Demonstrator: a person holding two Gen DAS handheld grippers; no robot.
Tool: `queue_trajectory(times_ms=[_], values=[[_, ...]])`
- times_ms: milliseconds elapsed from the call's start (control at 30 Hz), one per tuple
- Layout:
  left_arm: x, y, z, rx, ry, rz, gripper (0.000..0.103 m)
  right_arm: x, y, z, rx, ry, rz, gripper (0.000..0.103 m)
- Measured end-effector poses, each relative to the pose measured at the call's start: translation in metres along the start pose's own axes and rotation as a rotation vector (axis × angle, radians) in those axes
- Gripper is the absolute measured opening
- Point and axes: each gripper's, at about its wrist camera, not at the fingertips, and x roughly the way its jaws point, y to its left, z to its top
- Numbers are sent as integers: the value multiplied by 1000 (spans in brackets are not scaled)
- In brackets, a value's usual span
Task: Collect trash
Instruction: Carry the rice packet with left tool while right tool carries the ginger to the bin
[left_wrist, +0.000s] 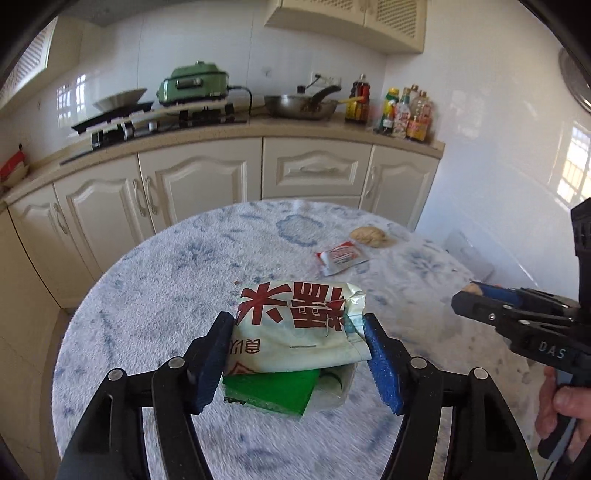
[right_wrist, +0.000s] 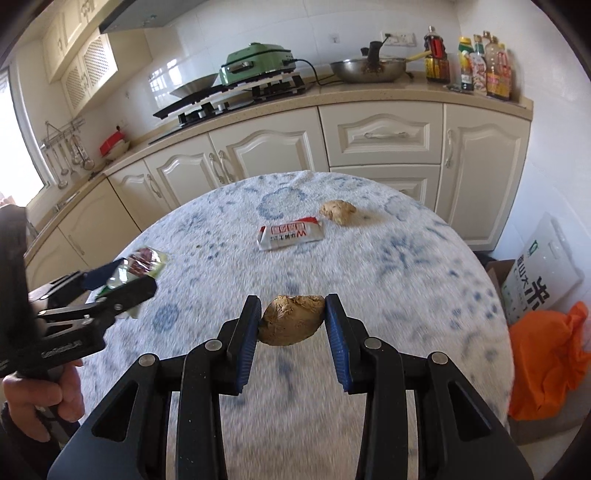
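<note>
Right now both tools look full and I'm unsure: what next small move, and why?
Probably lift both clear and carry them off toward the orange bag: the left tool grips the crumpled wrapper, the right tool the brown lump.

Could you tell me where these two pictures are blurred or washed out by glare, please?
Left wrist view: motion blur smears the tablecloth; window glare on the wall tiles. Right wrist view: the window is blown out; the cloth streaks beneath the right gripper.

This is a home kitchen: cream cabinets (right_wrist: 380, 133) carry a bench (right_wrist: 369, 96) with a gas stove (right_wrist: 221, 103), a green cooker (right_wrist: 258, 62) on it, a wok (right_wrist: 369, 70) and sauce bottles (right_wrist: 484, 70) right of the stove.
</note>
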Motion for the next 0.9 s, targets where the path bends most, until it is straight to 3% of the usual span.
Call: queue_trajectory(times_ms=[467,733,900], values=[[-95,-84,-31,54,-146,-24,64,-83,-17,-29,-3,-94,-14,36],[-115,-139,-24,102,-197,-136,64,-137,-55,-38,41,-173,-82,36],[-106,-176,-20,132,-182,-250,64,-168,-91,-49,85,-201,-170,36]])
